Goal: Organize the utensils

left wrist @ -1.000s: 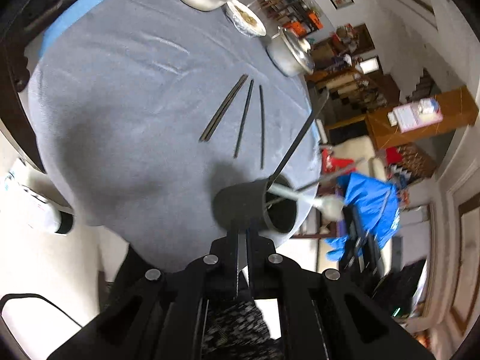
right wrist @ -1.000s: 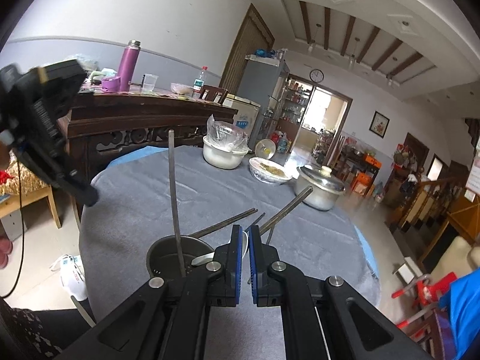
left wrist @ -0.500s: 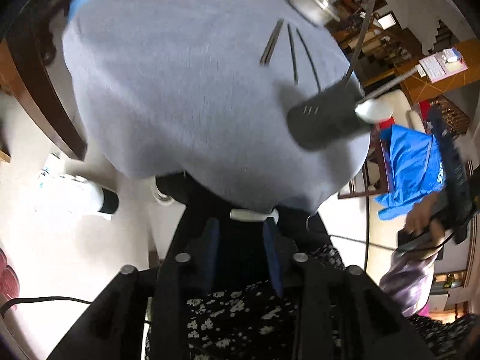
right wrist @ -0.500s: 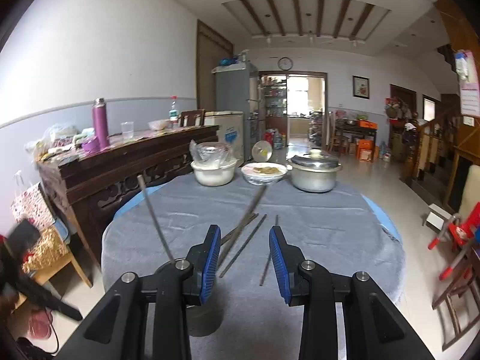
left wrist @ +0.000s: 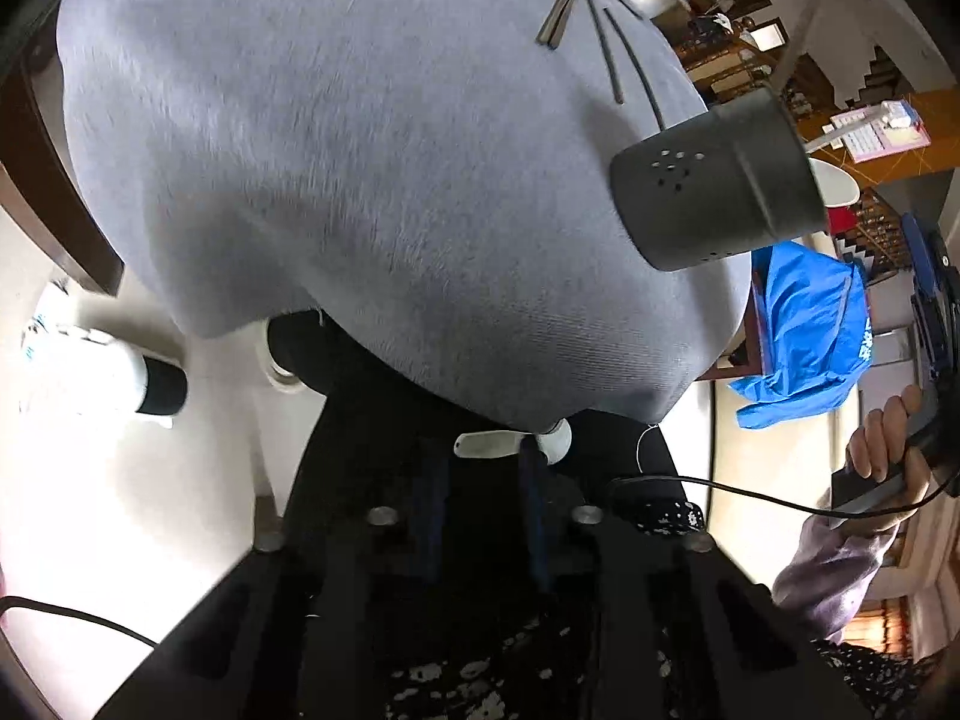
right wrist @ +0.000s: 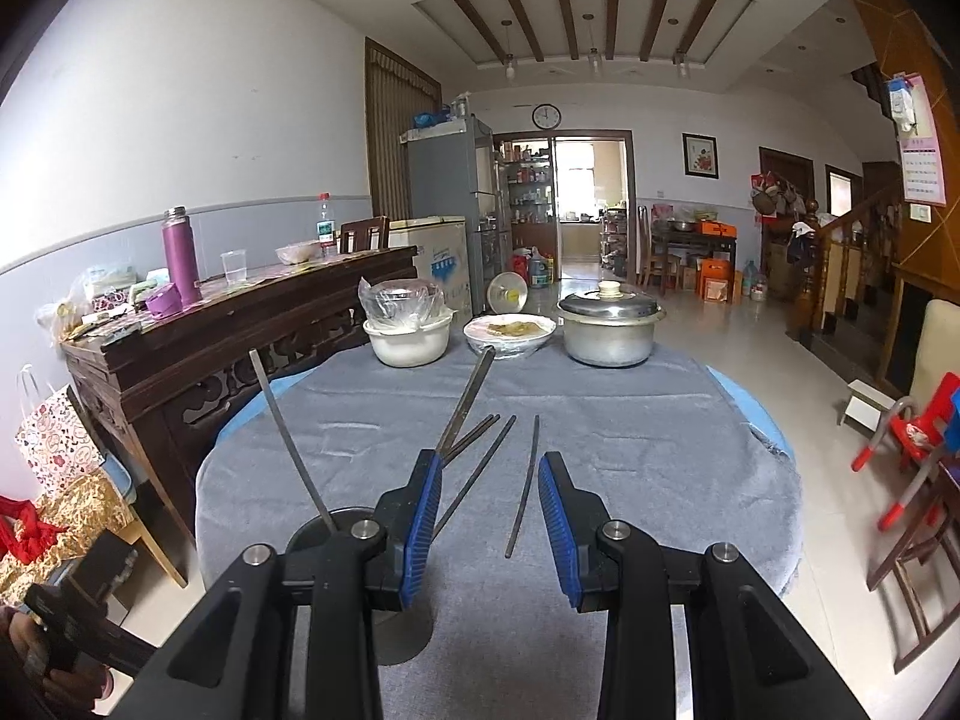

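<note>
The left tongs (left wrist: 483, 456) hang below the near edge of the surface (right wrist: 630, 450), pointing down at dark clothing. Their jaws have just been closing. A small white piece (left wrist: 492, 443) shows across the tips, but the view is too dark and smeared to tell whether it is pinched.

The holder (left wrist: 714, 186), a dark metal cup with drain holes, stands on the grey cloth close to the near edge, left of centre. Two chopsticks stand in it, one leaning left (right wrist: 288, 438) and one leaning toward the far edge (right wrist: 468, 396). A white spoon (left wrist: 837, 183) pokes past its rim in the left wrist view.

Right of the holder, toward the middle of the surface, the loose chopsticks lie flat: a pair (right wrist: 483, 427) side by side, then a single stick (right wrist: 480, 468), then another (right wrist: 523, 486) a little apart.

The right tongs (right wrist: 491, 459) hover above the near edge facing these sticks. Their jaws have just opened and stand apart with nothing between them.

The sticks look thin, stiff, light and probably slick (metal, by the sheen). I would pinch one crosswise near its middle, pressing a little into the cloth, since an end grip may let it swing. The holder seems light enough to tip if a stick is pushed in at a slant.

Along the far edge stand a white bowl (right wrist: 408, 342) under plastic wrap, a covered plate (right wrist: 510, 333) of food and a lidded pot (right wrist: 609, 330).
</note>
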`<state>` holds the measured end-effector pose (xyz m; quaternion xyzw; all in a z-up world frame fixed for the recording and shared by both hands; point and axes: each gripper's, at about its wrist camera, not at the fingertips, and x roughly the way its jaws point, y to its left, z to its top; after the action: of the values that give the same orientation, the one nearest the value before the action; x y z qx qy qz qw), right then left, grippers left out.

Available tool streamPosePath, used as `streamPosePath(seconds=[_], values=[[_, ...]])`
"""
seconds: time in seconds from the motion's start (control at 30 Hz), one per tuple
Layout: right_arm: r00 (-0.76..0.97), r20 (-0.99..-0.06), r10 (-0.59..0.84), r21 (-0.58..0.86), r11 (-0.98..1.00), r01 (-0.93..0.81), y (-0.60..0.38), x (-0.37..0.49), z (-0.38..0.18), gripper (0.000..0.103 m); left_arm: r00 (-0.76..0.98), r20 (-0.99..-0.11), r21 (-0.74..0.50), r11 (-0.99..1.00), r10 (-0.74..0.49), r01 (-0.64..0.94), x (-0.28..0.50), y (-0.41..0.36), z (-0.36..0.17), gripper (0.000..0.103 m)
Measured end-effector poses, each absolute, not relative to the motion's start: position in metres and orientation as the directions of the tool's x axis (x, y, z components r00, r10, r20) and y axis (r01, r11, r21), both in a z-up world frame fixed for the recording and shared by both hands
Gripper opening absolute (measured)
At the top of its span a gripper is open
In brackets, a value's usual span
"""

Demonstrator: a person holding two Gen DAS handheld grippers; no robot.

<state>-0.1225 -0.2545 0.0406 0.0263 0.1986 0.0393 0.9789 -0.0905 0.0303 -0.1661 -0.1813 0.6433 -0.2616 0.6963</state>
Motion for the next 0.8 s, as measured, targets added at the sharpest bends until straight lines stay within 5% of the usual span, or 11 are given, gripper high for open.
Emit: streamPosePath(seconds=[0.8], values=[[0.915,-0.388,0.109,0.039,0.994,-0.102,-0.235,-0.129,0.046,0.037,0.074,-0.762,-0.629,0.763,-0.643,0.148,-0.083,0.031,-0.166,0.005]])
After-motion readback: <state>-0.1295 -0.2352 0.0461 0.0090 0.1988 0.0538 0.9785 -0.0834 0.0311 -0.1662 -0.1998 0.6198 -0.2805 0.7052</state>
